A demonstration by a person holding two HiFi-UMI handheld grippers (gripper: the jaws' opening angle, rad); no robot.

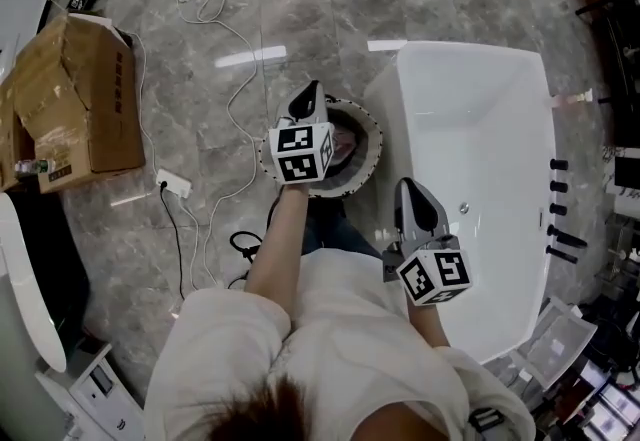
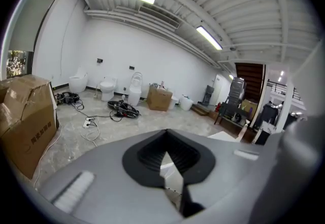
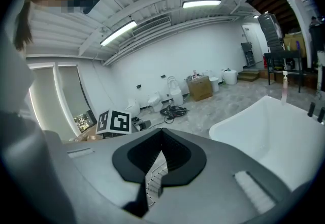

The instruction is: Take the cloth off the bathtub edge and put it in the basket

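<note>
The basket [image 1: 368, 121] stands just left of the bathtub [image 1: 480, 154].

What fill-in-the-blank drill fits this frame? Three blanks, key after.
1. In the head view the left gripper, shut and empty, hangs over the round ____.
2. The cardboard box sits on the ____ side of that view.
3. The right gripper, also shut and empty, is at the edge of the white ____.
Missing words: basket; left; bathtub.
</note>
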